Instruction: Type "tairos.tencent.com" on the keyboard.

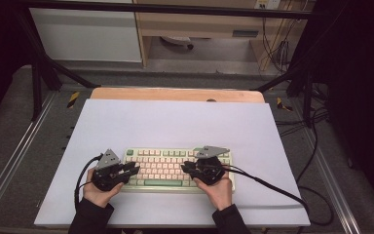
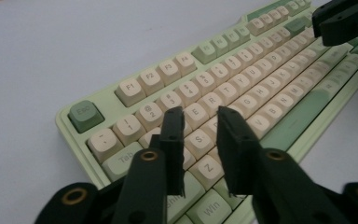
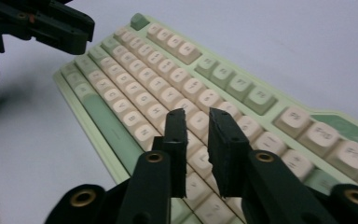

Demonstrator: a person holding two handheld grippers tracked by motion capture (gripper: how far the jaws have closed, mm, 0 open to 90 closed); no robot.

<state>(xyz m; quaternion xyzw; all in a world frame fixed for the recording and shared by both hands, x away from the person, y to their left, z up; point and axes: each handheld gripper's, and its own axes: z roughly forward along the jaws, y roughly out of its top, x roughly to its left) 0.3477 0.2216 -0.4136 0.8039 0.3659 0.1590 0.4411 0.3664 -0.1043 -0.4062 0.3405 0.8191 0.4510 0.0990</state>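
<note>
Here two grippers, left [image 1: 135,169] and right [image 1: 185,167], flank one keyboard [image 1: 168,168].

Pale green keyboard [image 1: 175,168] with cream keys, green space bar, lay flat on the white mat, near edge, centered

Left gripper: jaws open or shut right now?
Open, slightly. In the left gripper view the left gripper shows a narrow gap between its black jaws, with the keyboard keys visible through it. Nothing is between them.
</note>
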